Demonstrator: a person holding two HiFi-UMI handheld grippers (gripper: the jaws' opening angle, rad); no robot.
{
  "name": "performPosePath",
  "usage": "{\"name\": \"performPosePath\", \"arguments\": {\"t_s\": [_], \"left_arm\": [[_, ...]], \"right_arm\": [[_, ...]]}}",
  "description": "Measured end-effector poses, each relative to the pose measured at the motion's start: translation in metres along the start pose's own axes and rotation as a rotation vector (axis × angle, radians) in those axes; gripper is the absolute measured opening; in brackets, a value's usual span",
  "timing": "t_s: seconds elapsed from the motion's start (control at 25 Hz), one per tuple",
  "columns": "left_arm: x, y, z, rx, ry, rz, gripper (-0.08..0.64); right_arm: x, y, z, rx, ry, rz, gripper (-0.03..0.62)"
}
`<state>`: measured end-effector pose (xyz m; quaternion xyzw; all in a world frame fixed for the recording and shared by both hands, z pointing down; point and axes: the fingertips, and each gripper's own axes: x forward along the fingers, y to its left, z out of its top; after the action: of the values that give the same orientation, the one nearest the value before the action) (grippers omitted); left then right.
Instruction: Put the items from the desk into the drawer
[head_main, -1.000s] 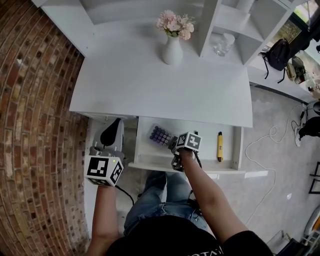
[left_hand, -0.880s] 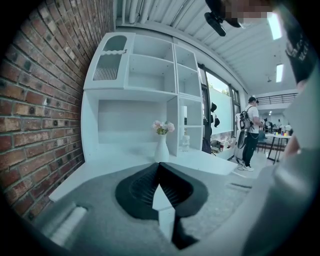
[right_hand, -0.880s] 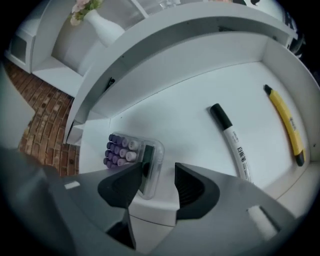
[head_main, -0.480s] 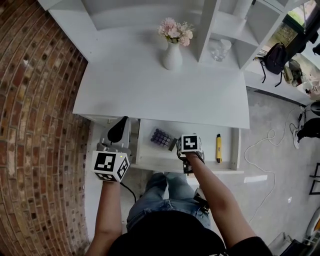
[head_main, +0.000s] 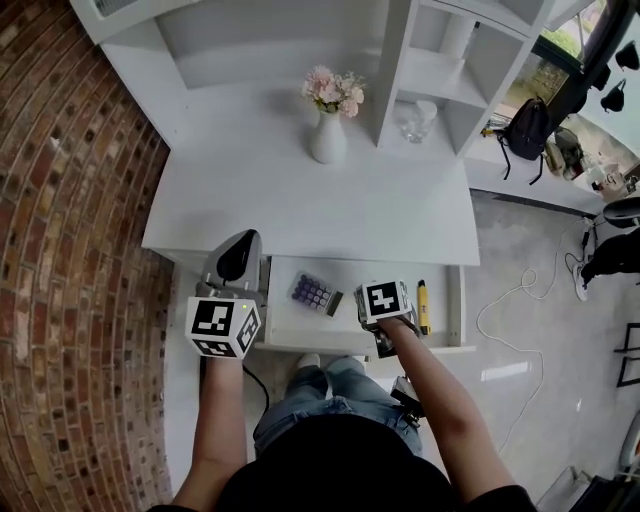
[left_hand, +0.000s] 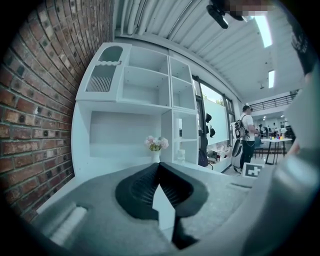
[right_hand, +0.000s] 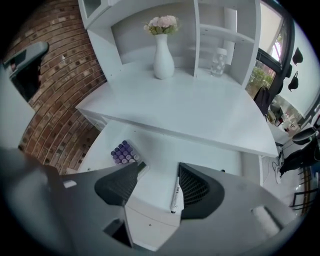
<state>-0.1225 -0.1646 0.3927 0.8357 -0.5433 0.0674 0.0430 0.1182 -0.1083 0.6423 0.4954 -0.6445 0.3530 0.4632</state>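
Marker (right_hand: 176, 194) in drawer (right_hand: 155, 142) lies front-to-back — right gripper (right_hand: 159, 172) fingers just opened, clear of it; left gripper (left_hand: 159, 166) fingers clenched.

White desk (head_main: 300, 215), top bare except for a white vase of pink flowers (head_main: 327, 140) standing at the back, just left of the shelf unit (head_main: 440, 75). A clear glass (head_main: 413, 122) stands in the shelf unit's lowest compartment. Drawer (head_main: 350, 275) stands pulled out under the desk's front edge. Lying on its floor: small block with rows of purple round tops (head_main: 313, 293), left; yellow pen (head_main: 422, 305), right, lengthwise front to back; white marker (right_hand: 176, 194) near the front, between the two. Pale floor (head_main: 540, 380) right of the desk, a white cable (head_main: 515, 295) looping across it.
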Motion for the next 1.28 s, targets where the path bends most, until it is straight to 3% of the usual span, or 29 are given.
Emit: {"name": "performPosePath", "arguments": {"t_s": [0.08,0.2,0.24,0.64,0.84,1.28], "left_arm": [[0.002,-0.003,0.008,0.009,-0.017,-0.006,-0.002],[0.006,-0.005,0.021,0.018,-0.048,-0.011,-0.002],[0.007,-0.005,0.025,0.019,-0.058,-0.012,-0.002],[0.013,-0.015,0.058,0.045,-0.127,-0.037,-0.002],[0.01,-0.016,0.075,0.056,-0.17,-0.044,-0.002],[0.007,-0.022,0.098,0.06,-0.234,-0.057,-0.002]], "right_arm": [[-0.014,0.001,0.004,-0.016,-0.022,0.026,0.273],[-0.035,0.027,0.024,0.008,-0.122,0.189,0.272],[-0.043,0.028,0.028,0.013,-0.145,0.202,0.272],[-0.12,-0.009,0.045,0.032,-0.304,0.112,0.247],[-0.168,-0.028,0.061,0.08,-0.523,0.076,0.229],[-0.289,-0.056,0.116,0.027,-1.044,-0.077,0.177]]}}
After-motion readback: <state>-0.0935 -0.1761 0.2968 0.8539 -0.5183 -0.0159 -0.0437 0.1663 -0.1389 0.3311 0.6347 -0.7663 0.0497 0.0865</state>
